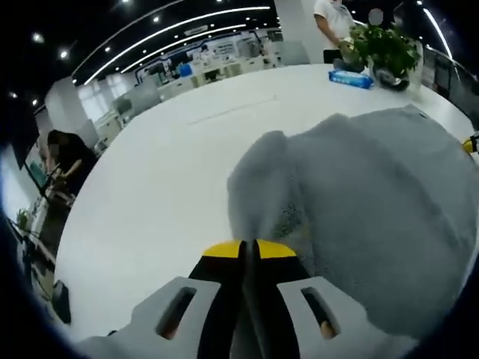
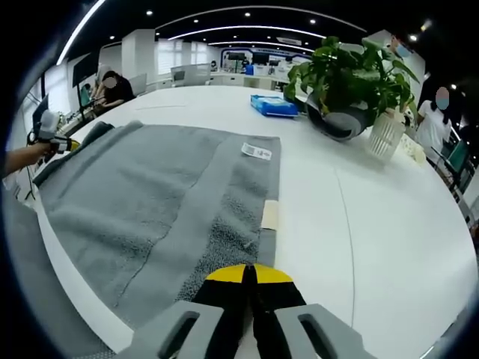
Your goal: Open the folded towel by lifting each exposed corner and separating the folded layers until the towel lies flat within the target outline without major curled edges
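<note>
Right gripper [image 2: 251, 271] is clamping jaws on the near edge of the grey towel [image 2: 142, 202], left gripper [image 1: 249, 247] is pinching the opposite edge, likely to pull layers apart and flatten it on the white table [image 2: 359, 224]; white label [image 2: 257, 151] facing up; beyond, blue pack [image 2: 274, 105], potted plant [image 2: 348, 78]

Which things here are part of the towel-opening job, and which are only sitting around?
Job:
- grey towel, spread on the white table
- left gripper, jaws closed at the towel's edge
- right gripper, jaws closed at the towel's edge

Lying about:
- potted plant
- blue packet
- white ribbed cup
</note>
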### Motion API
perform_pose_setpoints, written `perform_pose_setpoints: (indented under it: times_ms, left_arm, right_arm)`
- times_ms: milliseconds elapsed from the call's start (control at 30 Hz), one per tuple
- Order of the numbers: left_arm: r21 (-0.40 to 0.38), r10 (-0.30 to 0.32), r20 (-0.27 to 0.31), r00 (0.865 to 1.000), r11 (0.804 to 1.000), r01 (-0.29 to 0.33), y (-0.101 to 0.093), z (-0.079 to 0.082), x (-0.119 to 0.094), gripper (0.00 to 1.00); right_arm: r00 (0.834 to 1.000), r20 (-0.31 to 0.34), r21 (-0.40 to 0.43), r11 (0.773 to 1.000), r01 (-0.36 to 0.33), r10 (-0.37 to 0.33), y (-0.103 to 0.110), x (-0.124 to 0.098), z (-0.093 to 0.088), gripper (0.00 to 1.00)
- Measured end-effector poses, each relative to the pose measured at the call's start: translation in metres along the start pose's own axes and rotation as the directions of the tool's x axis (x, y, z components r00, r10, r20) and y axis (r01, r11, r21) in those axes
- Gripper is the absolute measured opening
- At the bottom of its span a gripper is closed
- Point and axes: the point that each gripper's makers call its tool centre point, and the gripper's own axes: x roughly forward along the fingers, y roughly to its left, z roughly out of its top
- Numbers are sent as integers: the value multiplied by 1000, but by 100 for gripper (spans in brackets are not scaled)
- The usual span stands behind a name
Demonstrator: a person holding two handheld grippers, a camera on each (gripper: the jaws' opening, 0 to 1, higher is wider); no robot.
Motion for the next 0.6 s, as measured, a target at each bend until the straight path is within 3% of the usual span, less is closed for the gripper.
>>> perform_pose_setpoints:
  times_ms: [167,433,500,533,600]
  left_arm:
    - [-35,6,-7,1000,999,-6,11,3,7,5]
    - [9,51,-19,999,999,-51,27,5,17,1]
    - [73,99,-70,993,993,-94,38,-3,18,0]
    - [73,90,-28,996,993,-88,40,3,23,0]
    - [42,89,-46,995,995,-87,46,1,25,0]
  right_arm:
    - [1000,-4,1,1000,-2,2,0,0,0,0]
    - [1000,-15,-6,1000,-6,6,0,1,0,0]
    - [1000,-17,-6,1000,-8,7,-1,1,0,0]
    - [1000,-17,-6,1000,-8,8,-1,1,0,0]
    - [1000,-21,-8,1000,-10,10,-1,2,0,0]
